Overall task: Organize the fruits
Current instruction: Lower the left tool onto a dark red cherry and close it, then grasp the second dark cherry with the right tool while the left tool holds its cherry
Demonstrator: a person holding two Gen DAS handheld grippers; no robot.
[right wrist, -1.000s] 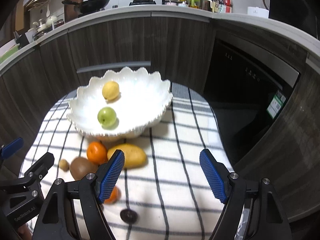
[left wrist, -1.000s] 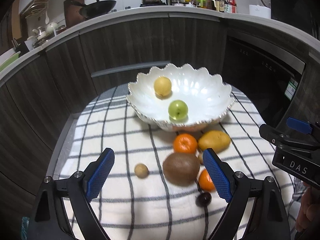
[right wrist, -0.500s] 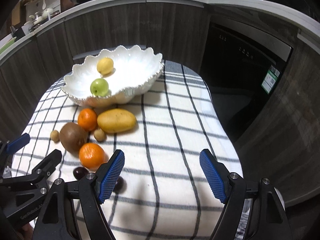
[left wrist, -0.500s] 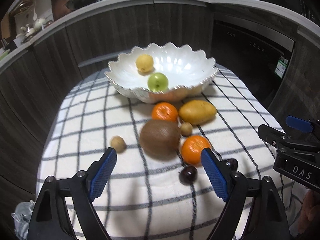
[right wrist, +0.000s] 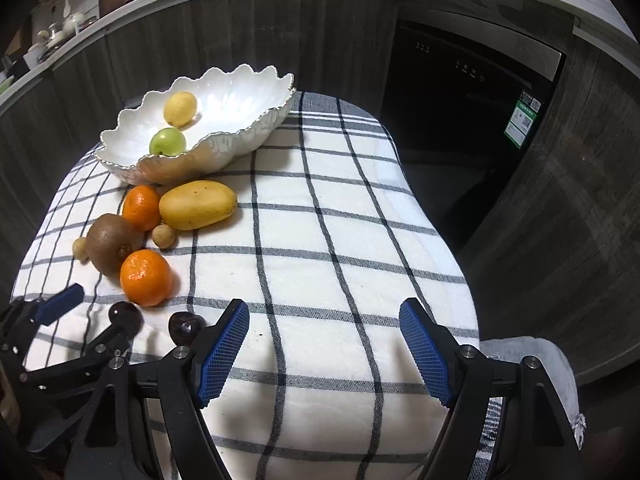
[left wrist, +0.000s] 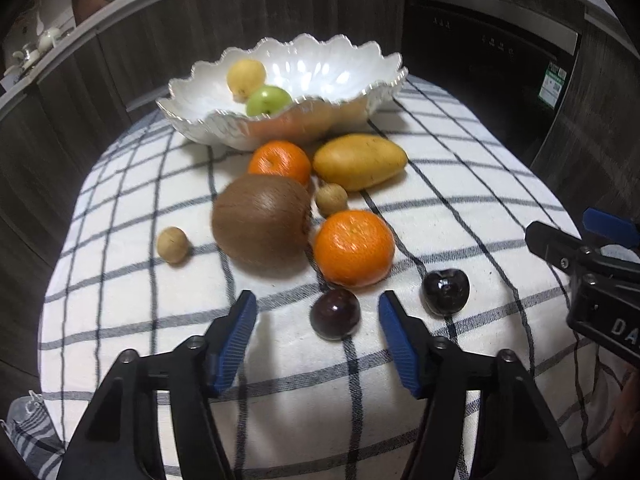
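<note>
1. On the checked cloth (left wrist: 120,320), a white scalloped bowl (left wrist: 340,68) stands at the far side and already holds two fruits, a yellow one (left wrist: 246,78) and a green one (left wrist: 268,100).
2. Left on the cloth, near the bowl: two oranges (left wrist: 354,246) (left wrist: 280,162), a yellow mango (left wrist: 360,160), a brown kiwi (left wrist: 262,220), two small tan fruits (left wrist: 172,244) (left wrist: 331,199) and two dark cherries (left wrist: 335,314) (left wrist: 445,291). Judged from this, the sorting is at an early stage, with most fruit not yet in the bowl.
3. Left gripper (left wrist: 314,318): its jaws have just been closing and stand partly open. The nearer cherry lies between the blue pads (left wrist: 238,336), closer to the right-hand pad, and neither pad presses on it; nothing is held.
4. Right gripper (right wrist: 324,344): its jaws stand wide apart over bare cloth at the near edge, holding nothing. The second cherry (right wrist: 186,326) lies just left of its left pad.
</note>
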